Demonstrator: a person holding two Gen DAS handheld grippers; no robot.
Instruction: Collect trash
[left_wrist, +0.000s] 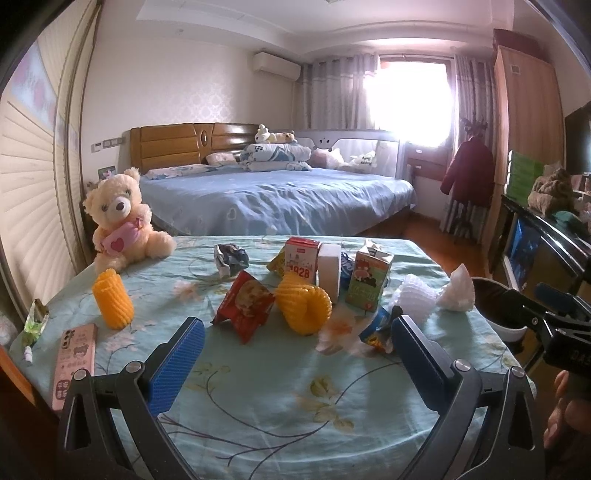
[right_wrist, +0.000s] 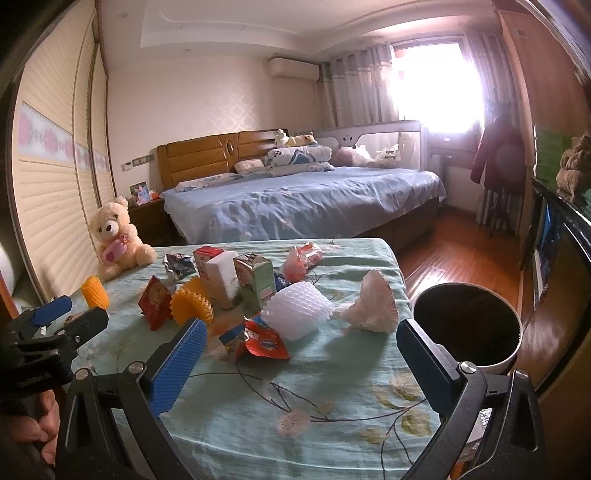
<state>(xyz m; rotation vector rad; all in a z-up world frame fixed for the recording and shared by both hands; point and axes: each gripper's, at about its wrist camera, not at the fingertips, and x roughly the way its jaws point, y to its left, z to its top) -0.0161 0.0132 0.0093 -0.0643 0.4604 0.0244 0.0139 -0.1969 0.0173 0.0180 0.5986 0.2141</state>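
Left gripper (left_wrist: 297, 341) hovers level over the table's near edge, jaws spread wide, nothing between them. Trash is clustered mid-table: yellow foam sleeve (left_wrist: 112, 303), red snack wrapper (left_wrist: 243, 307), milk cartons (left_wrist: 369, 281), white foam net (right_wrist: 295, 309). Right gripper (right_wrist: 301, 345) is likewise level and released near the right edge, beside the bin (right_wrist: 466, 325).

Left tool (left_wrist: 295, 354): black curved frame, two blue ribbed fingers (left_wrist: 177, 365), silver round screws at the pivots. Right tool (right_wrist: 301, 360): the same build is seen. Bare skin of the right hand (left_wrist: 569, 410) is glimpsed; white letters marked on black housing.
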